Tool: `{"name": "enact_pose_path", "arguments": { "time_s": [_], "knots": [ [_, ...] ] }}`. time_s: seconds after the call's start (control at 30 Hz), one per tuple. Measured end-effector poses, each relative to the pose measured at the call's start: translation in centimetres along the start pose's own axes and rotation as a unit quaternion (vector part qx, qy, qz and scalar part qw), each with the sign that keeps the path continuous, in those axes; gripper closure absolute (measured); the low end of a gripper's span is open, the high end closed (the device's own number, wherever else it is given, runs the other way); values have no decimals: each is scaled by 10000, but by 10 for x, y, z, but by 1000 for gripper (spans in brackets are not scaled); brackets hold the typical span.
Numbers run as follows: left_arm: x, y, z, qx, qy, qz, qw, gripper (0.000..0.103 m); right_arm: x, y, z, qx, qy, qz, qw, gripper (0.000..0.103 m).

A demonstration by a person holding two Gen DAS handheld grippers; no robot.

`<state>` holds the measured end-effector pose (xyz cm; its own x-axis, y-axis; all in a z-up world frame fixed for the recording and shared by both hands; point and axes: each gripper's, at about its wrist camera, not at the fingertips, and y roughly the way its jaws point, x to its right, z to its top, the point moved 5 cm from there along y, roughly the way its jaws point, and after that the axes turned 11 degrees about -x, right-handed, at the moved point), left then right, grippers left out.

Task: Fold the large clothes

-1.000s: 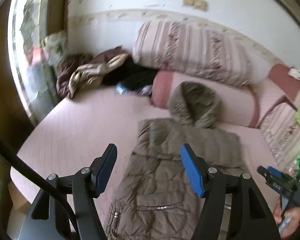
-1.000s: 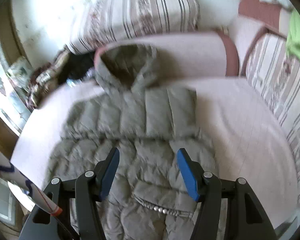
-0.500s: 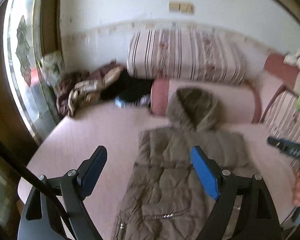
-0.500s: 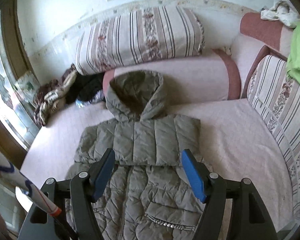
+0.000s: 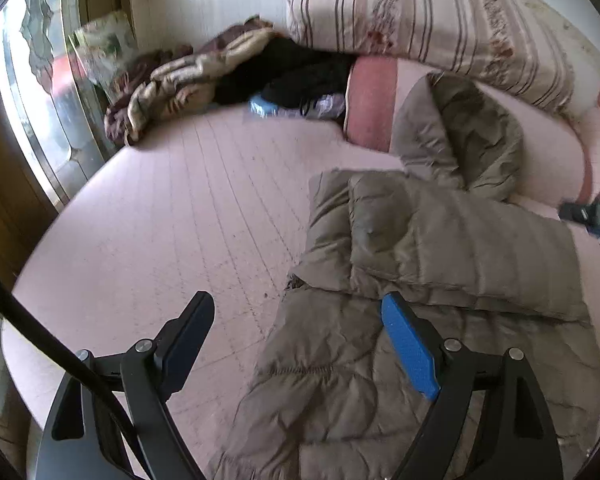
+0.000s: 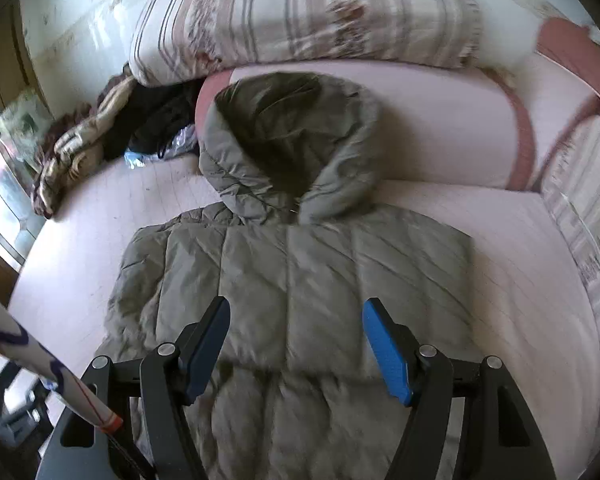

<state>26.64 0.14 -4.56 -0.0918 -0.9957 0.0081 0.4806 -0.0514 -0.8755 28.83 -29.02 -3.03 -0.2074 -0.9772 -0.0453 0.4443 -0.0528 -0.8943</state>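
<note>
Left wrist view: one olive padded jacket (image 5: 440, 280) lies flat on the pink bed (image 5: 160, 220), hood (image 5: 472, 132) propped against a bolster (image 6: 440, 128). Left gripper (image 5: 296, 340) fingers have just been opening, now wide, nothing between them, straddling the jacket's left edge. Right gripper (image 6: 296, 344) likewise wide, empty, above the jacket's middle. Bare mattress lies left; one heap of clothes (image 5: 204, 76) sits in the far corner.

no readable text, labels, brands or numbers anywhere
</note>
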Motion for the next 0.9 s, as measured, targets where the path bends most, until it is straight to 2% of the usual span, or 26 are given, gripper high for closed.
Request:
{"name": "enact_pose_path", "arguments": {
  "time_s": [0.1, 0.23, 0.3, 0.43, 0.53, 0.7, 0.87, 0.9],
  "knots": [
    [-4, 25, 0, -32, 6, 38, 10000, 18, -19, 34, 35, -35, -136, -178, 9997, 30],
    [-16, 41, -5, 315, -46, 267, 9991, 18, -41, 68, 89, -12, -137, -422, 9990, 30],
    [-21, 46, -6, 296, -7, 322, 9990, 18, -52, 84, 119, -34, -75, -507, 9987, 30],
    [-28, 50, -4, 251, -75, 149, 9995, 18, -67, 103, 173, 184, 205, -480, 9985, 29],
    [-27, 53, -5, 152, -52, 19, 9999, 18, -73, 113, 204, 343, 510, -268, 9977, 23],
    [-22, 60, -6, -18, -31, -171, 9998, 18, -71, 139, 237, 400, 1078, -169, 9932, 21],
    [-20, 69, -6, -172, -7, -176, 9997, 18, -55, 164, 248, 226, 1461, -321, 9885, 21],
    [-20, 70, -6, -193, -16, -189, 9996, 18, -52, 167, 248, 191, 1449, -323, 9887, 25]
  ]
}}
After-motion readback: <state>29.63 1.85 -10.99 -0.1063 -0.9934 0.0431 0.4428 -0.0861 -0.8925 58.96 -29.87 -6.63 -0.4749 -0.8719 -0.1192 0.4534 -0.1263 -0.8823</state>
